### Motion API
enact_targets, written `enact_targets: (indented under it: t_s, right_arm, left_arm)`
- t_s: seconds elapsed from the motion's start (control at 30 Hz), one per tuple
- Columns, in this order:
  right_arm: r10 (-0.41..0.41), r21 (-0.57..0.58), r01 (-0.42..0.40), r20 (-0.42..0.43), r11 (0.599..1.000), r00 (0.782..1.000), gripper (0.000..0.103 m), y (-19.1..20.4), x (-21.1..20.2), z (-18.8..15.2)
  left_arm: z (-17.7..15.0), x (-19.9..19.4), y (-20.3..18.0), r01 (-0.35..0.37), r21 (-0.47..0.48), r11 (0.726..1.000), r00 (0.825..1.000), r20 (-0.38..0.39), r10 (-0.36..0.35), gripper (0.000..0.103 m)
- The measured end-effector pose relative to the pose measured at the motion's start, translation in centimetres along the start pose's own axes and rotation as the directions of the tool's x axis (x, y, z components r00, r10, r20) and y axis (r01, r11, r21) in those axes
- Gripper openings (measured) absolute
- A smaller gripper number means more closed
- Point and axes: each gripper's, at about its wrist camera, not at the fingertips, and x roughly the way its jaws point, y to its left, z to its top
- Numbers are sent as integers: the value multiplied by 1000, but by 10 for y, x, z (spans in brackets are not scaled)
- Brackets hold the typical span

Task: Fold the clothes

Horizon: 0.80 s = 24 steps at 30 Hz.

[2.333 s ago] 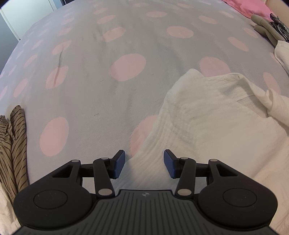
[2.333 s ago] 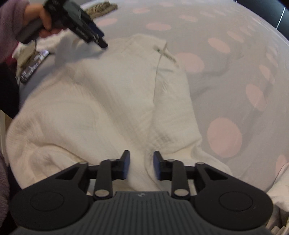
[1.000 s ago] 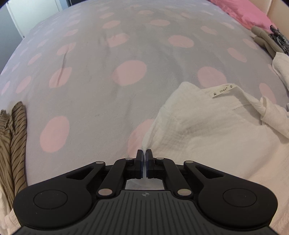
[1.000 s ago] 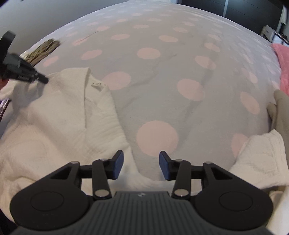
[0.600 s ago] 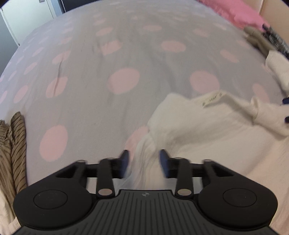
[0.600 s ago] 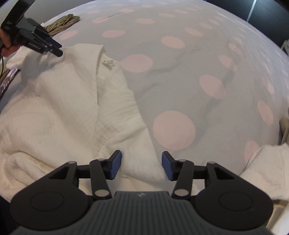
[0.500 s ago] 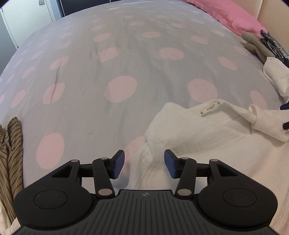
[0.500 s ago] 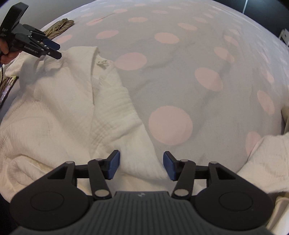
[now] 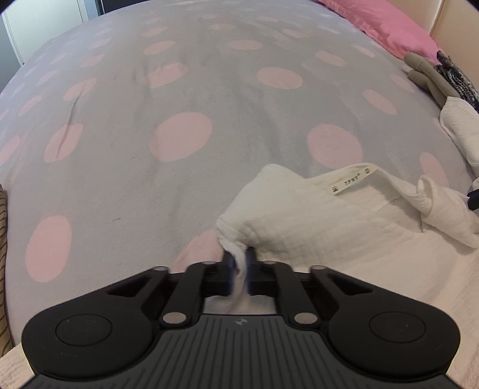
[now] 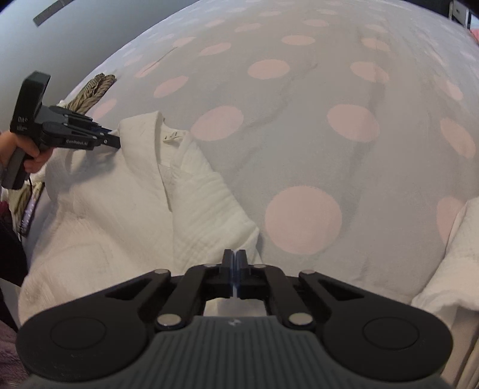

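A white textured garment [image 9: 329, 224] lies on the grey bedspread with pink dots [image 9: 179, 89], neck label [image 9: 351, 181] showing. My left gripper [image 9: 238, 257] has its jaws closing tight on a pinch of cloth at the garment's left shoulder corner; its fingers look blurred. In the right wrist view the garment [image 10: 119, 209] spreads leftward with its V-neck facing up. My right gripper [image 10: 234, 257] is shut at the garment's other shoulder edge, pads together on the thin cloth. The left gripper [image 10: 115, 143] shows at the far shoulder, held by a hand [image 10: 27, 155].
A striped brown garment [image 10: 92, 89] lies at the bed's edge beyond the left gripper. A pink pillow [image 9: 389, 27], grey-beige clothing [image 9: 428, 77] and another white folded piece [image 9: 461, 128] sit to the right. Bare bedspread [image 10: 329, 89] stretches ahead.
Both grippers stood open half a second ago and have shut on the garment's shoulder edges. The left one let go, shifted slightly and gripped again.
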Motion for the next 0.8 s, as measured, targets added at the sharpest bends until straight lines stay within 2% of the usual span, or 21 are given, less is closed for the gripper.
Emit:
enact_targets:
  t_s: [0.1,0.23,0.4,0.5,0.57,0.63,0.73,0.8]
  right_arm:
    - [-25,2,25,66,1000,997,2,0,-17,3]
    - [-107,73,96,165,993,980,2,-10,-47,8]
    - [-184,97,167,201,981,962,1,-6,-66,6]
    - [-267,105,249,225,963,937,1,0,-76,6]
    - [-328,119,307,245,944,912,1,4,-84,8]
    - [-393,138,369,275,919,877,1,11,-94,11]
    - [-485,192,445,345,875,804,1,25,-121,17]
    - [-516,232,461,403,857,756,1,38,-142,21]
  left_arm:
    - [0,-9,-1,-17,-9,1000,999,29,17,1]
    - [-1,-28,4,-13,-55,998,998,63,17,1]
    - [-8,-45,-2,-42,-35,999,997,67,44,1]
    - [-10,-57,-1,-96,-39,995,992,78,99,1]
    - [-12,-70,2,-110,-46,993,988,101,114,1]
    - [-14,-85,6,-110,-56,992,984,132,117,1]
    - [-15,-116,15,-95,-74,993,976,187,108,1]
    - [-11,-147,20,-68,-95,993,965,245,89,1]
